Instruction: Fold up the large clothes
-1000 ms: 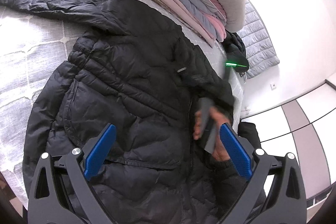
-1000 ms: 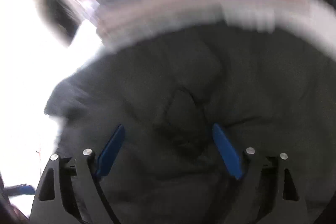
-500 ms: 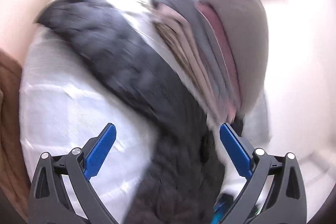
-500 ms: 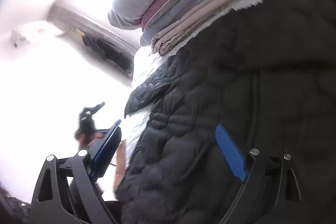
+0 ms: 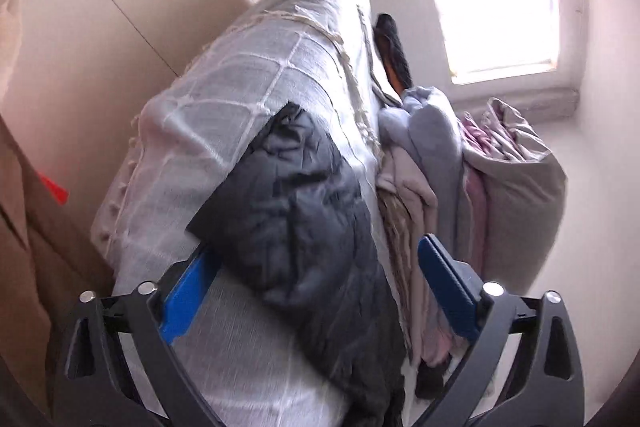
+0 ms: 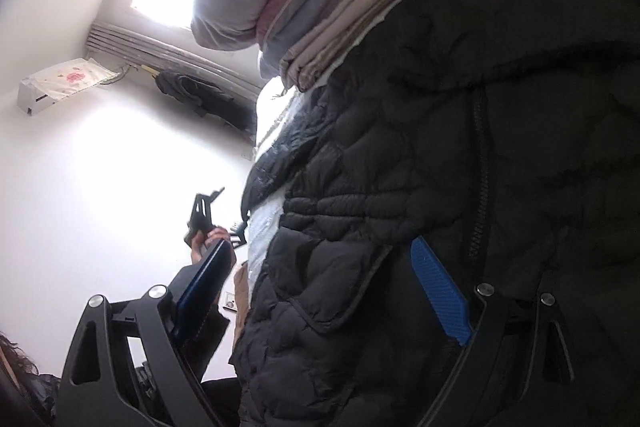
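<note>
Bedspread (image 5: 240, 75) in pale grey checks carries the black puffer jacket (image 5: 304, 211), its lower part cut off below. Left gripper (image 5: 316, 291) gapes wide around a sleeve, gripping nothing. Folded bedding (image 5: 500, 187) lies beside. Right gripper (image 6: 320, 291) spreads wide against the jacket's pocket flap (image 6: 340, 291), contact unclear.

We see a black quilted jacket (image 6: 460, 167) on a pale grey bedcover (image 5: 248, 75) with a white grid pattern. On the right, the folded stack (image 5: 460, 187) shows beige, pink, mauve and grey-blue layers. Both grippers carry blue pads (image 5: 444, 287) on black frames.
</note>
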Demonstrator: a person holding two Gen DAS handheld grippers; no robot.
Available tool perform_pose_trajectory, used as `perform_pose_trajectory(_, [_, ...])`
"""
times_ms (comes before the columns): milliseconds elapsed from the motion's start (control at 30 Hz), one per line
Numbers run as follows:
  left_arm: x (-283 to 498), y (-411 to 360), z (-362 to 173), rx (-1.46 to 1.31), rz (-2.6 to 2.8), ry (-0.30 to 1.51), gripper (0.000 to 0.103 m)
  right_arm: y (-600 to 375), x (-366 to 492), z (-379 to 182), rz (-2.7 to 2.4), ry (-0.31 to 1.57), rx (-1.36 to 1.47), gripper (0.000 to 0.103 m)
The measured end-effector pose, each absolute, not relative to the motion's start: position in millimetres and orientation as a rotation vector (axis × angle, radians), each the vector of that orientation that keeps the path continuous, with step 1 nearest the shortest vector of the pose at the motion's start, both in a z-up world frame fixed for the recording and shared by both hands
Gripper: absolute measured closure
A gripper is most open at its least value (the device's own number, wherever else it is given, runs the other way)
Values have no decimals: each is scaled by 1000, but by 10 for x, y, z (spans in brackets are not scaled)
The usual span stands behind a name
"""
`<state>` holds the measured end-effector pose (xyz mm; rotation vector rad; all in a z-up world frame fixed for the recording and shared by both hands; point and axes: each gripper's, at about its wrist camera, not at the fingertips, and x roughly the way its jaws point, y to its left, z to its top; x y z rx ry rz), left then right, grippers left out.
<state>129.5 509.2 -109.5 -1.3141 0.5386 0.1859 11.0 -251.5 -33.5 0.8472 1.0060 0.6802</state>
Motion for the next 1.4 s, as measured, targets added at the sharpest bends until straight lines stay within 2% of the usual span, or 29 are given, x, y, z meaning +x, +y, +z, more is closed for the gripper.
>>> perform_pose_trajectory(33, [1378, 5070, -1098, -1306, 180, 564, 73, -2538, 127, -351, 677, 1008, 861, 15])
perform_pose_trajectory(67, [1422, 5072, -1117, -1301, 177, 584, 98, -2558, 133, -347, 673, 1004, 870, 15])
perform_pose_trajectory(167, [1497, 4868, -894, -1191, 184, 563, 101, -2719, 80, -281, 655, 960, 887, 15])
perform_pose_trajectory(300, [1583, 4339, -251, -972, 110, 525, 101, -3041, 25, -155, 618, 876, 940, 15])
perform_pose_trajectory(433, [1763, 3278, 554, -739, -108, 498, 102, -3459, -64, -141, 526, 797, 1030, 15])
perform_pose_trajectory(533, [1919, 2208, 926, -592, -300, 521, 101, -3657, -99, -242, 465, 776, 1114, 15])
perform_pose_trajectory(667, [2080, 926, 863, -458, -467, 620, 101, -3814, -133, -422, 409, 785, 1196, 15])
perform_pose_trajectory(800, [2173, -187, 312, -286, -541, 801, 101, -3901, -171, -500, 388, 771, 1245, 15])
perform_pose_trajectory(900, [2179, -751, -155, -151, -544, 933, 101, -3950, -195, -541, 383, 761, 1282, 15])
perform_pose_trajectory(967, [2168, -1024, -443, -48, -528, 1031, 99, -3950, -207, -553, 386, 752, 1305, 15])
perform_pose_trajectory(1000, [2118, -1116, -526, -10, -516, 1058, 91, -3971, -222, -554, 386, 745, 1313, 15])
perform_pose_trajectory(1033, [2104, -1200, -595, 38, -516, 1090, 78, -4002, -246, -550, 383, 732, 1325, 15])
perform_pose_trajectory(1067, [2069, -1261, -590, 76, -537, 1097, 70, -4034, -251, -557, 376, 719, 1334, 15])
perform_pose_trajectory(1100, [2002, -1302, -546, 92, -549, 1094, 55, -4088, -293, -556, 364, 701, 1347, 15])
perform_pose_trajectory(1133, [1963, -1331, -467, 113, -563, 1085, 46, -4125, -327, -545, 352, 687, 1356, 15])
perform_pose_trajectory(1200, [1879, -1305, -216, 108, -608, 1034, 42, -4219, -389, -558, 313, 646, 1393, 15])
perform_pose_trajectory(1267, [1780, -1240, -18, 71, -656, 980, 30, -4281, -438, -582, 293, 623, 1428, 15])
perform_pose_trajectory(1333, [1741, -1143, 198, 30, -670, 914, 24, -4295, -455, -607, 288, 620, 1447, 15])
perform_pose_trajectory(1400, [1798, -1039, 329, -17, -658, 886, 23, -4282, -427, -591, 302, 628, 1440, 15])
